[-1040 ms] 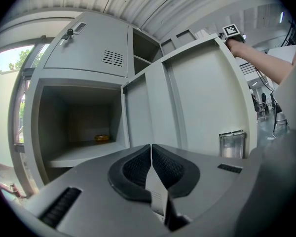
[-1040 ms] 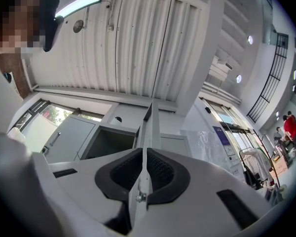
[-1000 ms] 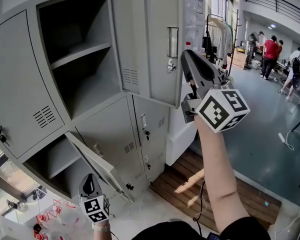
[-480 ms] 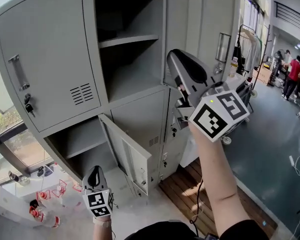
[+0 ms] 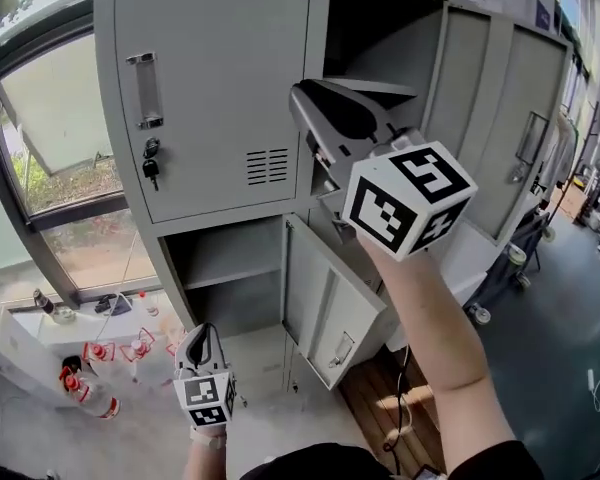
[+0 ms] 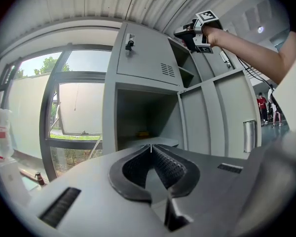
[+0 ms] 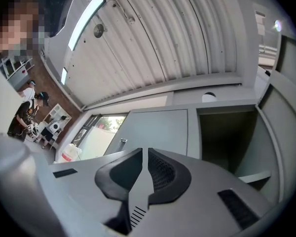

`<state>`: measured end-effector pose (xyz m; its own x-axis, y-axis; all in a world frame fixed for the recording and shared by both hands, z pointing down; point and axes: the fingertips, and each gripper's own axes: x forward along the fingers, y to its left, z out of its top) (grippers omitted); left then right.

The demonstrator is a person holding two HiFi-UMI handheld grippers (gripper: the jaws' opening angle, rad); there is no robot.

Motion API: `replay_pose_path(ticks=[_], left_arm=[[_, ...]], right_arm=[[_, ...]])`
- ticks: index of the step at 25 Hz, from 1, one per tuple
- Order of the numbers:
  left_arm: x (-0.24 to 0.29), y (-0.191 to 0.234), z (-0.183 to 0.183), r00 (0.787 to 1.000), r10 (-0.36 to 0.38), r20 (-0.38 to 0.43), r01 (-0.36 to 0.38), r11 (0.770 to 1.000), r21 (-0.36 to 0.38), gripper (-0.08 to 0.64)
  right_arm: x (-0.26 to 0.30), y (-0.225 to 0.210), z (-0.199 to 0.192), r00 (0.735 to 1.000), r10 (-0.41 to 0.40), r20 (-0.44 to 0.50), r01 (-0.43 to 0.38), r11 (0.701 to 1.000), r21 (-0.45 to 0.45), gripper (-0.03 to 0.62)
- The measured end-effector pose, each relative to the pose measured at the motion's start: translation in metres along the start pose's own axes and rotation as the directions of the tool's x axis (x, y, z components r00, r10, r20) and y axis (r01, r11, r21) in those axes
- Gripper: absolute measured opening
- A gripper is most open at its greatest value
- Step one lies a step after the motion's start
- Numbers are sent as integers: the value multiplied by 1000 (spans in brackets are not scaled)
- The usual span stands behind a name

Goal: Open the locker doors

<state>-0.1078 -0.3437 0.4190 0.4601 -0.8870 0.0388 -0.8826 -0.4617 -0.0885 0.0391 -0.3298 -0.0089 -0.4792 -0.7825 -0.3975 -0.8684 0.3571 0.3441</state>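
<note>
Both clenched, empty: left hand-held gripper (image 5: 206,333) low; right hand-held gripper (image 5: 302,98) swung leftward past opened compartments, now near closed upper-left grey metal locker door (image 5: 215,88). Judgement: that door remains to open.

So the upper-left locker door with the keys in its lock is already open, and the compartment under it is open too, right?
Not quite: the upper-left door with the keys hanging from its lock is closed, as the head view shows. The compartment under it is open, with the lower door swung outward.
</note>
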Motion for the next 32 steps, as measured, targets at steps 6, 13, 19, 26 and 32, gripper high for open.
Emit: replay_pose_path(ticks=[6, 13, 19, 26, 32], left_arm=[[-15, 30, -3, 999, 47, 15, -47, 999, -16, 26], [-33, 55, -8, 995, 99, 12, -98, 995, -37, 26], [-48, 84, -20, 986, 167, -1, -167, 985, -52, 26], [-65, 104, -32, 975, 221, -24, -222, 973, -62, 26], [-74, 114, -37, 967, 251, -34, -253, 965, -65, 26]], right_arm=[[55, 58, 3, 993, 111, -34, -111, 994, 15, 52], [104, 120, 1, 977, 208, -55, -207, 978, 32, 56], [137, 140, -23, 972, 219, -84, -213, 974, 79, 90], [160, 140, -42, 976, 186, -114, -172, 977, 126, 170], [169, 144, -45, 981, 163, -106, -148, 980, 137, 179]])
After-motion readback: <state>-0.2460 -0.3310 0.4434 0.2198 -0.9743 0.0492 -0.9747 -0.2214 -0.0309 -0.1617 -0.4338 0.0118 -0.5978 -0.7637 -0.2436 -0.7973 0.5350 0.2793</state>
